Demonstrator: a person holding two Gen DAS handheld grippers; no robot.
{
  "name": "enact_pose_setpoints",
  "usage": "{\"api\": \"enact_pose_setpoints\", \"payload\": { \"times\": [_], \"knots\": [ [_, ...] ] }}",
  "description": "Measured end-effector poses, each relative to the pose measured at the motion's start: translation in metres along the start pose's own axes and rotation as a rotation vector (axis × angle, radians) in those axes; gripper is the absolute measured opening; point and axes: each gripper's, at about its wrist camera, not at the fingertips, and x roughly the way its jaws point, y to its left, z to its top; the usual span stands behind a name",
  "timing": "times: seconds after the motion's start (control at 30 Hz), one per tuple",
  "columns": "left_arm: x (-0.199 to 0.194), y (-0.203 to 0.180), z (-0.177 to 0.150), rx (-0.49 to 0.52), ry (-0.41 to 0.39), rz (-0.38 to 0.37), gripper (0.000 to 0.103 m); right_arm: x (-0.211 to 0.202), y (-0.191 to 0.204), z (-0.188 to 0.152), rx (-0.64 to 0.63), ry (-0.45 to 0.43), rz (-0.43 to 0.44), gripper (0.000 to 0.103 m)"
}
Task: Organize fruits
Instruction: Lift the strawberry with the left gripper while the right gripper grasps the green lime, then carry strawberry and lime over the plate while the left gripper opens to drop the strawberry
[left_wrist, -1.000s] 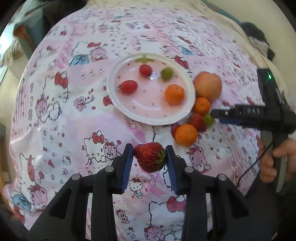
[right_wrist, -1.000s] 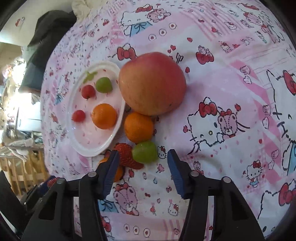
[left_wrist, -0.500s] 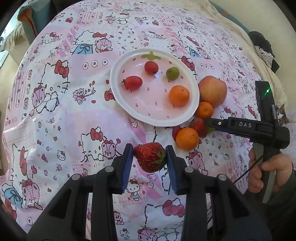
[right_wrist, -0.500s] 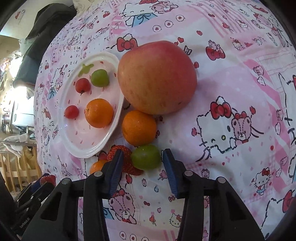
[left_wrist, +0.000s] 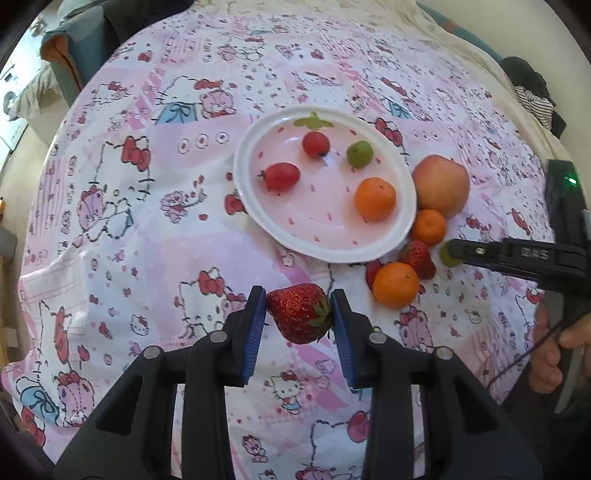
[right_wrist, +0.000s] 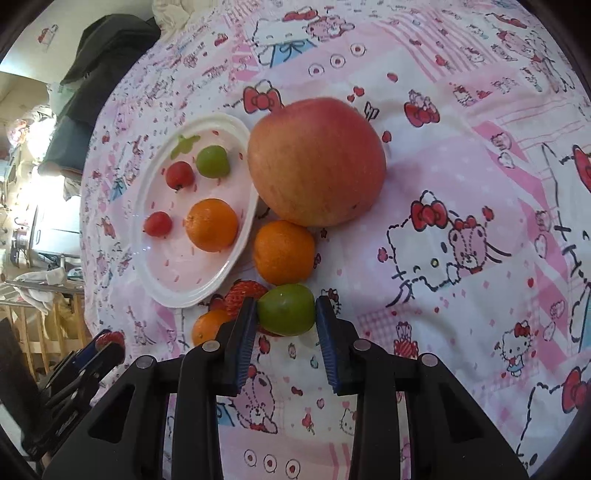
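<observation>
My left gripper (left_wrist: 298, 314) is shut on a red strawberry (left_wrist: 300, 313), held above the cloth in front of the white plate (left_wrist: 258, 218). The plate holds two small red fruits, a green one (left_wrist: 359, 153) and an orange (left_wrist: 375, 198). My right gripper (right_wrist: 284, 310) is shut on a small green fruit (right_wrist: 286, 309), which lies on the cloth beside the plate (right_wrist: 236, 254). Behind it lie an orange (right_wrist: 283, 252) and a big apple (right_wrist: 316, 160). Left of the green fruit sit a strawberry (right_wrist: 242, 295) and another orange (right_wrist: 208, 326). In the left wrist view the right gripper (left_wrist: 452, 253) comes in from the right.
A pink cartoon-print cloth (right_wrist: 461, 206) covers the surface, with open cloth right of the apple and left of the plate. Dark clothing (right_wrist: 107, 55) lies at the far left edge. A hand (left_wrist: 554, 354) holds the right gripper's handle.
The right gripper's jaws have come together around the small green fruit and now press on it. The left gripper still holds the strawberry in the same place.
</observation>
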Motion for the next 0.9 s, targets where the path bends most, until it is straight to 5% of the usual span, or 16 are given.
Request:
{"api": "enact_pose_setpoints", "payload": {
  "times": [0.5,0.9],
  "knots": [
    [-0.019,0.015,0.016,-0.031,-0.099,0.034,0.032,-0.058,0.038,-0.003,-0.120,-0.168,0.147,0.034],
    [0.004,0.020,0.103,0.037,-0.161,0.068,0.032,-0.041,0.070,0.059,-0.240,-0.170,0.080,0.034]
  ]
}}
